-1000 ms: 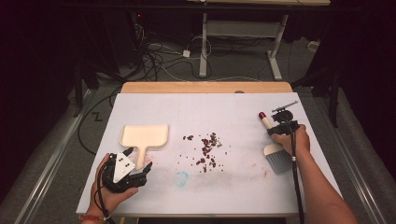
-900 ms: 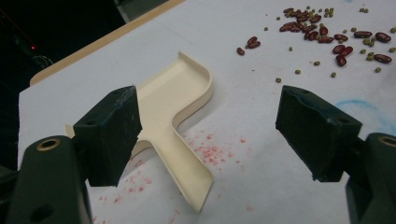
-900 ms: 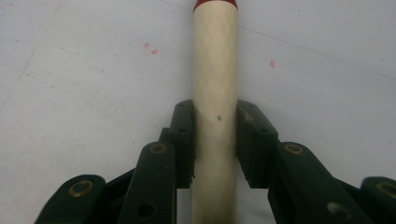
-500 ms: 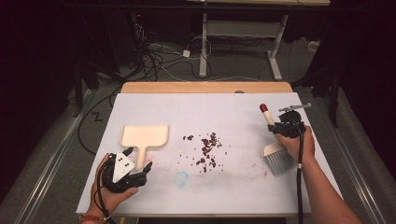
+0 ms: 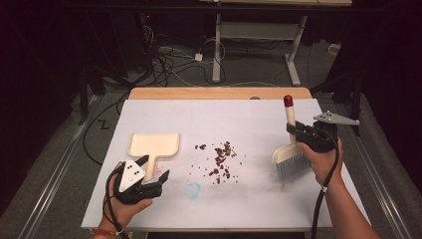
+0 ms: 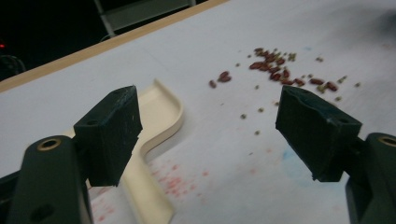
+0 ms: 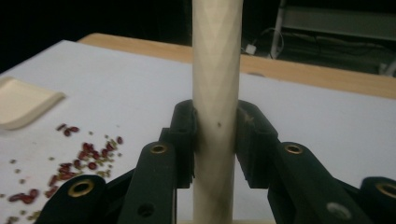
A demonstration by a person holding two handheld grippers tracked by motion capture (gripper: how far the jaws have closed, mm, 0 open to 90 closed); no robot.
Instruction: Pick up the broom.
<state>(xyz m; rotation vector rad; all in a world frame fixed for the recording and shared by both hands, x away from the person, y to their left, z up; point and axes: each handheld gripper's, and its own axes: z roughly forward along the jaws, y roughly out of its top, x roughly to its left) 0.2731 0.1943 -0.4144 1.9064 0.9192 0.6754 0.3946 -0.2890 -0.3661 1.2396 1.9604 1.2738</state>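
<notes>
Now we see the right tongs (image 5: 293,131) clamped on the pale handle of a brush (image 5: 290,149), both pads pressing the handle from either side in the right gripper view. In the high view the brush stands nearly upright at the right side of the white table (image 5: 249,114), its red-tipped handle end pointing away from us and its grey bristles at the table surface. Between the two hands lies a scatter of dark red beans (image 5: 221,159), well apart from the bristles. Our left tongs (image 5: 154,167) stand wide open with nothing between them, held low near the front edge, just beside the handle of a cream dustpan (image 5: 154,146) that lies flat on the table left of the beans.
</notes>
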